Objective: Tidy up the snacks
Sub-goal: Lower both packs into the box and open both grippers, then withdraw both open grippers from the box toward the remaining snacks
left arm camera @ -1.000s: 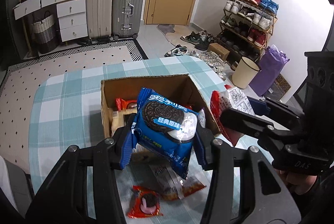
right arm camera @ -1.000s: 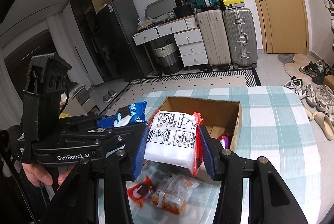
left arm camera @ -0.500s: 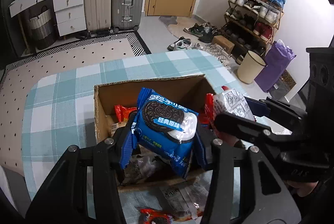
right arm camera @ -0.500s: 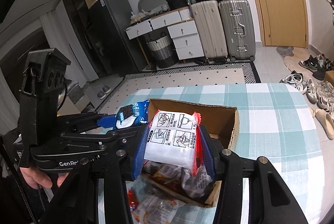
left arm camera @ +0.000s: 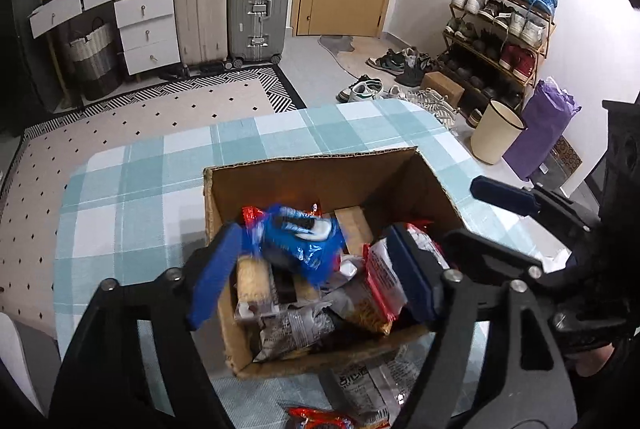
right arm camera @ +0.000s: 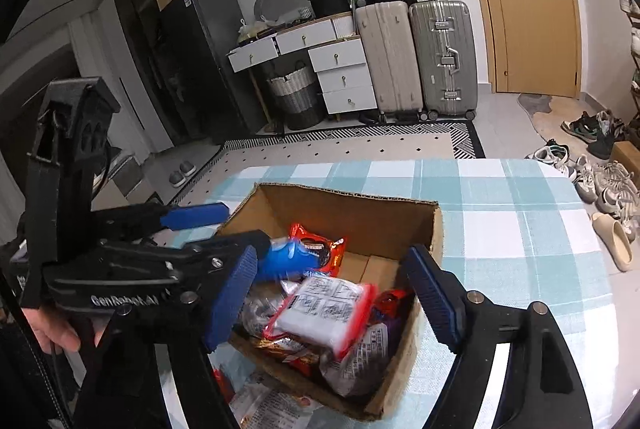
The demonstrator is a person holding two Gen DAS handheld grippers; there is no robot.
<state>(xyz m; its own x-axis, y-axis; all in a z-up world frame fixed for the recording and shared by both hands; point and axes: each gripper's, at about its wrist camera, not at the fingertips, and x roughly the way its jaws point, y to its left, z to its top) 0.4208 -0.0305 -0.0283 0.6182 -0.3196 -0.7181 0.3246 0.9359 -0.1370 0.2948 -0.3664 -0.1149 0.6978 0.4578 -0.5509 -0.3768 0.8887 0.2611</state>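
A cardboard box (left arm camera: 304, 169) (right arm camera: 436, 225) of snack packets stands on the checked table. My left gripper (left arm camera: 310, 281) is open above the box; a blue cookie packet (left arm camera: 300, 241), blurred, is free between its fingers over the pile, and it also shows in the right wrist view (right arm camera: 288, 257). My right gripper (right arm camera: 332, 293) is open over the box; a white and red packet (right arm camera: 324, 309), blurred, is below it on the pile. It appears as a red-edged packet (left arm camera: 380, 269) in the left wrist view.
Loose snack packets (left arm camera: 368, 389) lie on the table (left arm camera: 132, 197) in front of the box, also in the right wrist view (right arm camera: 272, 405). Suitcases (left arm camera: 256, 5), drawers and a shoe rack (left arm camera: 500, 29) stand beyond the table.
Both grippers moved over the box and opened. The blue cookie packet and the white and red packet left the fingers and dropped toward the pile in the box.
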